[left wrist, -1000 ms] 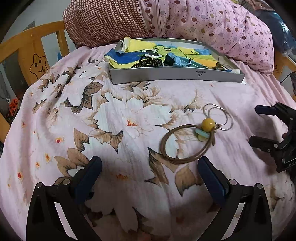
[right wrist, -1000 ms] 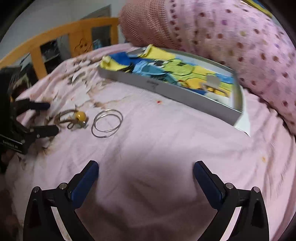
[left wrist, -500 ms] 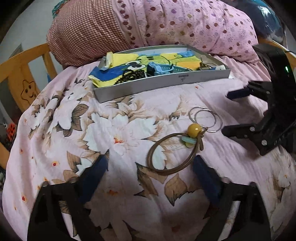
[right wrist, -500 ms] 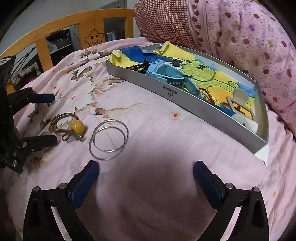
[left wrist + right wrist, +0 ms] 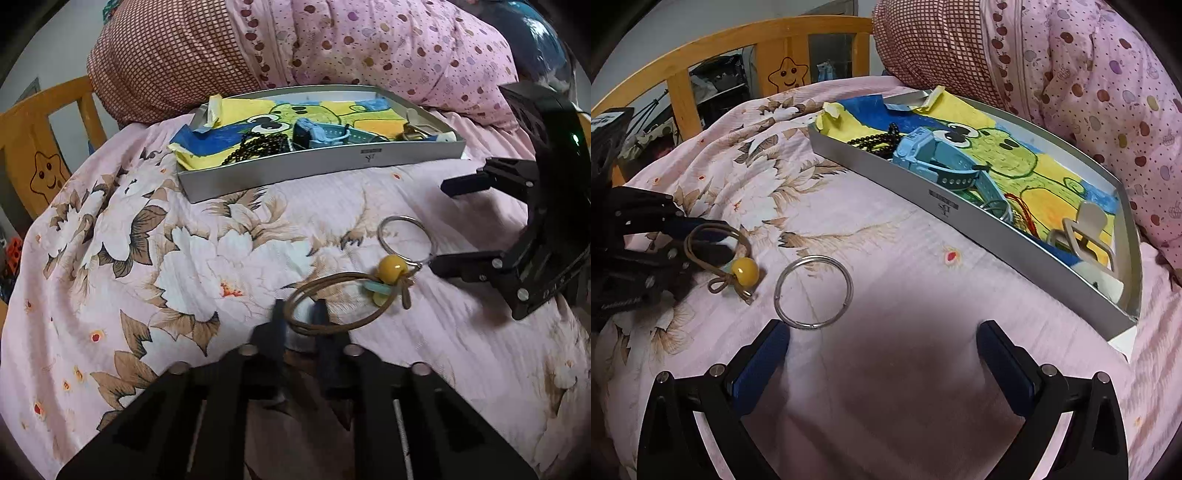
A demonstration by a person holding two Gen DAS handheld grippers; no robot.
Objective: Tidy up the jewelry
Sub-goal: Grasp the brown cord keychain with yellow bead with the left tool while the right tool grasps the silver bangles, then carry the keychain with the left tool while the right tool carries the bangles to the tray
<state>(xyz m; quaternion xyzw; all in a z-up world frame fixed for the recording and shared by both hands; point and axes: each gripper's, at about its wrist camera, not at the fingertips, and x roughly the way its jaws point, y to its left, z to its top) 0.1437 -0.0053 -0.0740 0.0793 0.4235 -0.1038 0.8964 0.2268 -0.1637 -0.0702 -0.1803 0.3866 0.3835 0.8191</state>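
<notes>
A brown cord bracelet [image 5: 332, 306] with a yellow bead [image 5: 392, 266] lies on the flowered bedspread. My left gripper [image 5: 300, 325] has closed down on the near loop of the cord; it also shows in the right wrist view [image 5: 698, 236]. Silver bangle rings [image 5: 813, 291] lie beside the bead, also seen in the left wrist view [image 5: 406, 238]. My right gripper [image 5: 881, 345] is open just in front of the rings, with its left finger by their near edge. A grey tray [image 5: 979, 221] holds a blue watch [image 5: 934, 158], black beads [image 5: 875, 140] and other pieces.
A pink dotted quilt [image 5: 1100, 74] and a checked pillow [image 5: 170, 62] lie behind the tray. A wooden bed rail [image 5: 731, 48] with a star stands at the far left. The tray [image 5: 317, 166] sits on the bedspread near the pillows.
My left gripper has moved forward and its fingers have closed from wide open onto the cord bracelet. My right gripper has come closer to the silver rings.
</notes>
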